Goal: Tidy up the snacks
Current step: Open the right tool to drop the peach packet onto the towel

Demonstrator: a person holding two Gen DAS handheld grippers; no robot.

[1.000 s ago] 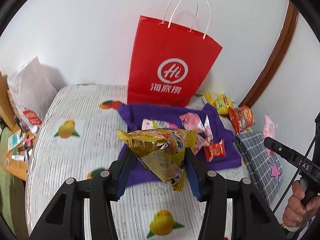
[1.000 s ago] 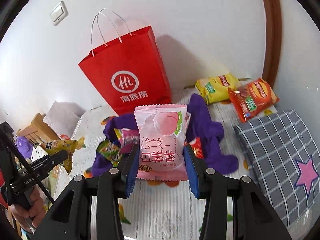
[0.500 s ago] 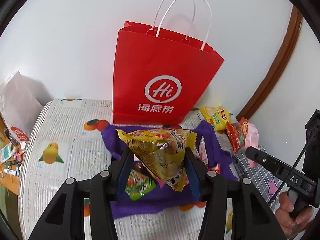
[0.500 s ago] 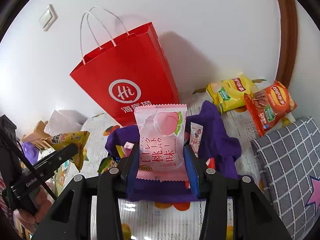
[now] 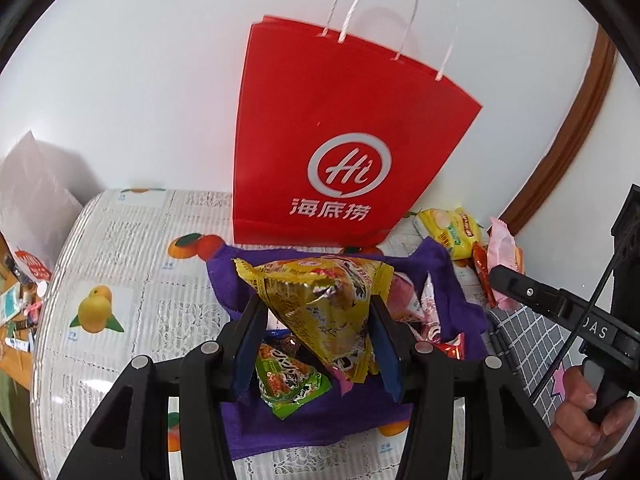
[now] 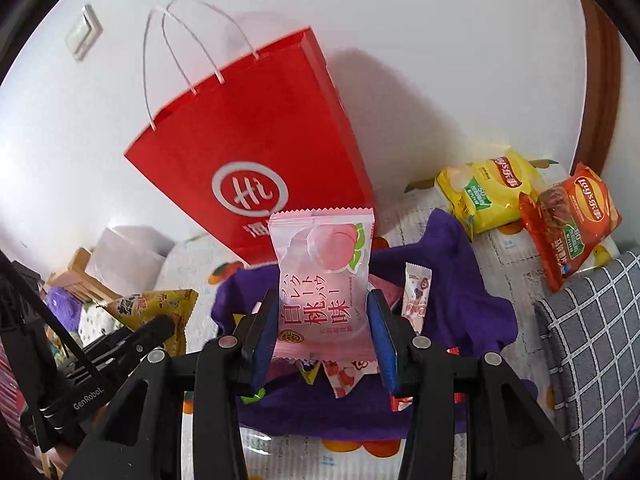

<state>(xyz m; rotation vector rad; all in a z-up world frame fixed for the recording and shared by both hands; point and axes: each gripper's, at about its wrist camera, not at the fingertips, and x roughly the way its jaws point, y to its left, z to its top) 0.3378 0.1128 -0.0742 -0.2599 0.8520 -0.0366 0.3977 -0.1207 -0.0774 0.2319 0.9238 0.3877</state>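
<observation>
My left gripper is shut on a crinkled gold snack packet, held above a purple cloth strewn with small snacks. My right gripper is shut on a pink peach-print packet, upright over the same purple cloth. A tall red paper bag with white rope handles stands against the wall behind the cloth; in the right wrist view the red bag leans left. Each gripper shows at the other view's edge: the right gripper with its pink packet, the left gripper with its gold packet.
A yellow chip bag and an orange chip bag lie at the back right by the wall. A grey checked cushion sits at the right. A green snack packet lies on the cloth. The fruit-print tablecloth ends at a left edge.
Both grippers moved forward toward the red bag with their packets still held. The bag and purple cloth now look larger and closer, and the green packet has come into view under the left gripper.
</observation>
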